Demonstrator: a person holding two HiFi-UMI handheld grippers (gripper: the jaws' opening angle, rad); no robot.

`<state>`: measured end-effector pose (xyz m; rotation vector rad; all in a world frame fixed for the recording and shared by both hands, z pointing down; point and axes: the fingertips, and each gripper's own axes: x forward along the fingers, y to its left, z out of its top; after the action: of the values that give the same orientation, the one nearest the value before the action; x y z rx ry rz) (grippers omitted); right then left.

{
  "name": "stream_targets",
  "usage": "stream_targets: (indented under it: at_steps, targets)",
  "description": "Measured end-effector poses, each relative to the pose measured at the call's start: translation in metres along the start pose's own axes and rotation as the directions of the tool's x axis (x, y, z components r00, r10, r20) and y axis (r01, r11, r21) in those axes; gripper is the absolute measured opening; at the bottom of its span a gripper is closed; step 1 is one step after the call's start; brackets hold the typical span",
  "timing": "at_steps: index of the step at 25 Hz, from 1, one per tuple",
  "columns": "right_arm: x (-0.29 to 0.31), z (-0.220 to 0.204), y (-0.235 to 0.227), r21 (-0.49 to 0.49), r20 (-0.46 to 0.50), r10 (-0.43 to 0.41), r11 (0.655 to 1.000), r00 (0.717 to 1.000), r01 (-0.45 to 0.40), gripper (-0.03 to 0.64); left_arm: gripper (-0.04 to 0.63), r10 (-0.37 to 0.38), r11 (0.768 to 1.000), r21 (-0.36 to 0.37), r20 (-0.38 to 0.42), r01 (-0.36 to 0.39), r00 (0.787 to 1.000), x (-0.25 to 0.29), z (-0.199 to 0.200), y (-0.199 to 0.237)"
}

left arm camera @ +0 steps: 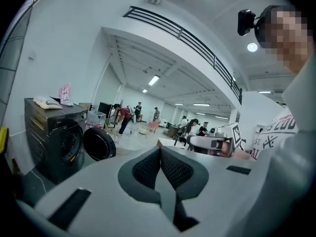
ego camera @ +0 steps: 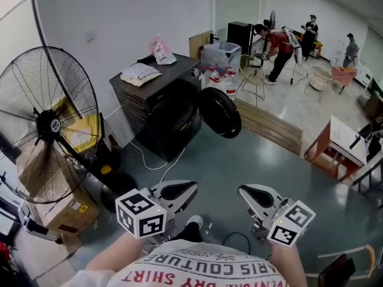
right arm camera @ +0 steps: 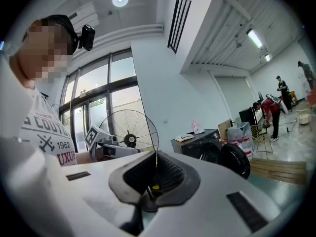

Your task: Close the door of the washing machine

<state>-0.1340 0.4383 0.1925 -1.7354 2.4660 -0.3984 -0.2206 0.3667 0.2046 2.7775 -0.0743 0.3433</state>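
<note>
Leftmost, we see a big round black wire floor fan (ego camera: 51, 124) standing by the white wall (ego camera: 119, 17). To its right the black front-loading washing machine (ego camera: 158, 109) stands against that wall, its round dark door (ego camera: 219, 112) swung open to the right. Nearer us, our left gripper (ego camera: 190, 188) and right gripper (ego camera: 242, 190) both have their jaws pressed together on nothing, well apart from the machine.

A big open workshop hall: concrete floor (ego camera: 239, 166), industrial fan (ego camera: 51, 124), cardboard boxes (ego camera: 63, 211), people working at benches (ego camera: 281, 49).
</note>
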Motion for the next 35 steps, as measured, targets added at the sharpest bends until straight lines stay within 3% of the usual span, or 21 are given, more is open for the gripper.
stream_targets:
  at_steps: [8, 14, 17, 21, 29, 35]
  targets:
    - [0.002, -0.017, -0.036, 0.056, -0.034, -0.051, 0.997, 0.998, 0.053, 0.023, 0.028, -0.028, 0.999, -0.029, -0.023, 0.028, 0.999, 0.029, -0.008, 0.021]
    - [0.03, -0.022, -0.085, 0.088, -0.063, -0.071, 0.993, 0.995, 0.076, 0.023, 0.028, -0.045, 0.996, -0.084, -0.034, 0.042, 0.998, 0.07, -0.002, 0.07]
    - [0.059, -0.02, -0.123, 0.115, -0.076, -0.081, 0.989, 0.994, 0.089, 0.023, 0.028, -0.047, 0.996, -0.078, -0.051, 0.043, 0.998, 0.098, 0.01, 0.11]
    - [0.106, -0.018, -0.186, 0.167, -0.093, -0.101, 0.979, 0.991, 0.115, 0.023, 0.028, -0.065, 0.989, -0.14, -0.081, 0.053, 0.995, 0.145, 0.022, 0.176]
    - [0.193, -0.003, -0.32, 0.231, -0.11, -0.12, 0.962, 0.987, 0.143, 0.023, 0.028, -0.063, 0.988, -0.149, -0.148, 0.041, 0.987, 0.247, 0.061, 0.291]
    - [0.226, 0.005, -0.375, 0.252, -0.095, -0.135, 0.955, 0.986, 0.155, 0.023, 0.028, -0.068, 0.988, -0.151, -0.178, 0.041, 0.982, 0.297, 0.076, 0.346]
